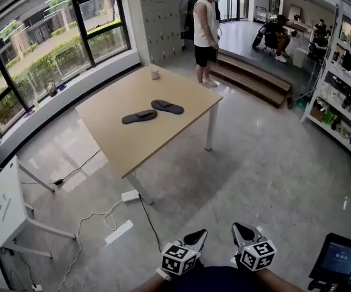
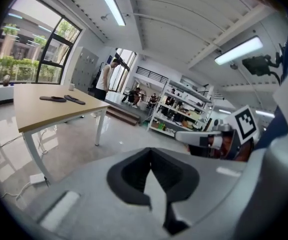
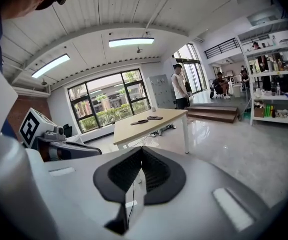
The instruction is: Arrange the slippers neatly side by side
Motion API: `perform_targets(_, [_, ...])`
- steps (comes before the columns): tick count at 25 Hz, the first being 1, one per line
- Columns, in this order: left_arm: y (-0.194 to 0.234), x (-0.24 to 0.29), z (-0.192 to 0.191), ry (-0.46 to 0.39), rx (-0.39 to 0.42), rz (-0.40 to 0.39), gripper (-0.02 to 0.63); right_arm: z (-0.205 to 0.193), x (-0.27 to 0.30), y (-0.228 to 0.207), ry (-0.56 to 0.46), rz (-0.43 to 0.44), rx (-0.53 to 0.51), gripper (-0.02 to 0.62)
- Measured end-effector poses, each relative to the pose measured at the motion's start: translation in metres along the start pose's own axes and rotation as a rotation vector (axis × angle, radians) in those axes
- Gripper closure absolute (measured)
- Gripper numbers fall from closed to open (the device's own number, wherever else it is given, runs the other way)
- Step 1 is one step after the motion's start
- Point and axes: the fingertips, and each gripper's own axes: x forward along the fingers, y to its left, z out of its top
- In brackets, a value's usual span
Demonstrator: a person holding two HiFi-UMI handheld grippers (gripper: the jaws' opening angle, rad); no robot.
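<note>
**Left gripper** (image 1: 198, 235): held low at the near edge of the head view and pointing forward and slightly down. Its jaws are clenched together with nothing between them.

**Right gripper** (image 1: 241, 229): just beside the left one, in the same pose. Its jaws are also pressed together and empty. The forearms behind both grippers are cut off by the frame's lower edge.

**Slippers:** two dark ones, the left slipper (image 1: 139, 116) and the right slipper (image 1: 167, 106). Both lie flat on a wooden table (image 1: 163, 142), well ahead of the grippers and off to their left, with bare floor between. They sit at an angle to each other with their inner ends close. Whether those ends touch cannot be told.

**Other items:** a white cup (image 1: 155, 74) stands towards the table's far end. A person (image 1: 205, 32) stands beyond its far corner.

**Hard to make out:** in both gripper views the slippers are small dark strips, and their detail is unreadable.
</note>
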Motion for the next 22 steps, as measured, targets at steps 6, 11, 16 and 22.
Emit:
perform_targets(6, [0.046, 0.005, 0.029, -0.041, -0.054, 0.018, 0.601, 0.025, 0.05, 0.009, 0.038, 0.022, -0.046, 0.584])
perform_targets(11, [0.078, 0.006, 0.037, -0.065, -0.1, 0.046, 0.601, 0.029, 0.088, 0.021, 0.085, 0.081, -0.074, 0.584])
perform_targets(16, [0.116, 0.006, 0.039, -0.095, -0.104, 0.091, 0.601, 0.04, 0.128, 0.025, 0.093, 0.132, -0.068, 0.584])
perform_targets(22, [0.151, 0.028, 0.075, -0.118, -0.076, 0.159, 0.601, 0.068, 0.184, 0.008, 0.084, 0.207, -0.063, 0.584])
